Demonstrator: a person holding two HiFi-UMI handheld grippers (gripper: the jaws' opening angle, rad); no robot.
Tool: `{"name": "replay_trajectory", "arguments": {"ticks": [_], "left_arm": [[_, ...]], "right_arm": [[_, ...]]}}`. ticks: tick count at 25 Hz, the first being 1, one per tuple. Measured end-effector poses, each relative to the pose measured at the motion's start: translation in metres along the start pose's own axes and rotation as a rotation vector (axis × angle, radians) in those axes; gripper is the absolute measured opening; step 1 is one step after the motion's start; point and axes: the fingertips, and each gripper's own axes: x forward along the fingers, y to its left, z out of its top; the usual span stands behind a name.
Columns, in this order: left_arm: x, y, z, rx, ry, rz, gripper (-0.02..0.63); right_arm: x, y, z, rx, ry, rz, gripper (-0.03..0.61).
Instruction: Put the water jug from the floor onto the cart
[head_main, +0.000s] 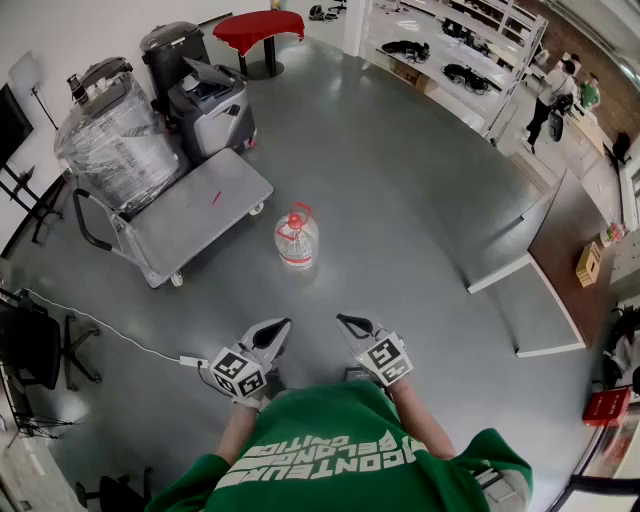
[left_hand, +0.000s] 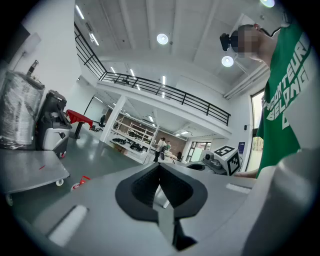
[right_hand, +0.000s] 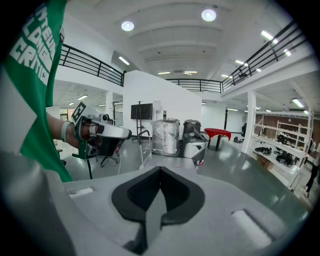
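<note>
A clear water jug (head_main: 296, 240) with a red cap, handle and label stands upright on the grey floor, just right of the flat grey cart (head_main: 200, 210). Its red top (left_hand: 80, 182) shows low at the left of the left gripper view. Both grippers hover close to the person's body, well short of the jug. My left gripper (head_main: 272, 333) (left_hand: 160, 165) is shut with nothing in it. My right gripper (head_main: 350, 325) (right_hand: 160, 169) is shut and empty too. In the right gripper view the jaws hide the jug, and the cart deck (right_hand: 167, 161) lies just beyond them.
A plastic-wrapped bundle (head_main: 115, 140) sits at the cart's handle end. Behind it stand a grey machine (head_main: 210, 100), a black bin (head_main: 170, 50) and a red table (head_main: 258, 30). Shelving (head_main: 450, 40) lines the back, low panels (head_main: 540, 260) the right. A white cable (head_main: 100, 325) crosses the floor at left.
</note>
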Motion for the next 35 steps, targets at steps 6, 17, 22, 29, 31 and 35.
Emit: {"name": "replay_trajectory", "arguments": {"ticks": [6, 17, 22, 29, 31, 35], "left_arm": [[-0.005, -0.002, 0.003, -0.003, -0.007, 0.007, 0.008], [-0.021, 0.003, 0.002, -0.015, -0.031, 0.027, 0.008], [-0.037, 0.008, 0.001, -0.028, -0.046, 0.05, 0.008], [-0.064, 0.022, -0.002, -0.053, -0.058, 0.061, 0.008], [-0.073, 0.028, -0.001, -0.057, -0.061, 0.061, 0.008], [-0.092, 0.039, 0.0, -0.066, -0.063, 0.058, 0.008]], "right_arm": [[0.002, 0.006, 0.0, -0.001, 0.007, 0.009, -0.008], [0.013, 0.012, 0.001, -0.003, 0.018, 0.013, -0.008], [0.02, 0.023, 0.005, -0.012, 0.025, 0.028, -0.008], [0.043, 0.05, 0.013, -0.028, 0.04, 0.058, -0.008], [0.053, 0.06, 0.017, -0.03, 0.044, 0.066, -0.008], [0.073, 0.08, 0.027, -0.048, 0.046, 0.08, -0.008]]}}
